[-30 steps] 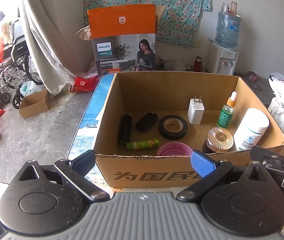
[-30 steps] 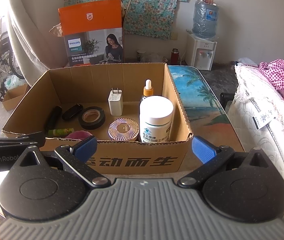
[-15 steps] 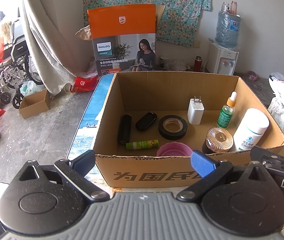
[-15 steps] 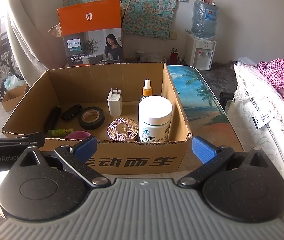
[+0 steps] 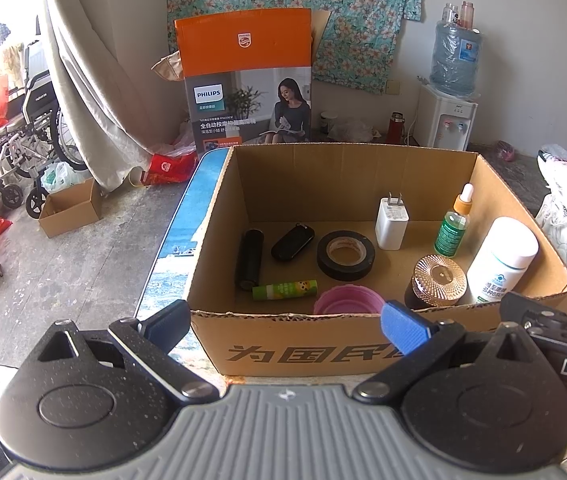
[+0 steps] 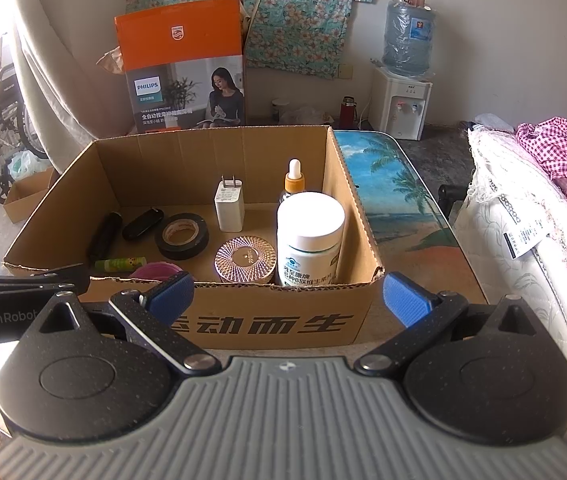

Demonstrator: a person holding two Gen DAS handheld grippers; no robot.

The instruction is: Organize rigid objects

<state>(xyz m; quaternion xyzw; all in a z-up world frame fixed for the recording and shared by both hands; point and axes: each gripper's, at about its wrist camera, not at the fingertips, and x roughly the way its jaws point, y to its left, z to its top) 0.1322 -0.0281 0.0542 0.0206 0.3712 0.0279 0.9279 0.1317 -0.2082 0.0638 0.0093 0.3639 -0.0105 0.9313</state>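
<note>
**Both claws gaping before the loaded carton**

The left gripper (image 5: 285,326) is hovering wide open and gripping nothing, its blue pads straddling the near wall of the open brown cardboard box (image 5: 303,344); the right gripper (image 6: 289,296) is likewise spread wide and empty before the same wall; the box is sitting on a table with a printed beach scene (image 6: 395,200). Inside, hugging the near wall, a pink round cup (image 5: 345,300) is lying beside a lime-green glue stick (image 5: 284,289); a faceted rose-gold jar lid (image 6: 244,260) and a white-capped white supplement bottle (image 6: 310,240) are standing at the near right corner. Farther in, a black cylinder (image 5: 249,258), a black oval key fob (image 5: 292,242) and a black tape roll (image 5: 345,255) are lying across the floor; a white plug charger (image 5: 391,222) and a green dropper bottle (image 5: 452,226) are standing upright farthest back.
</note>
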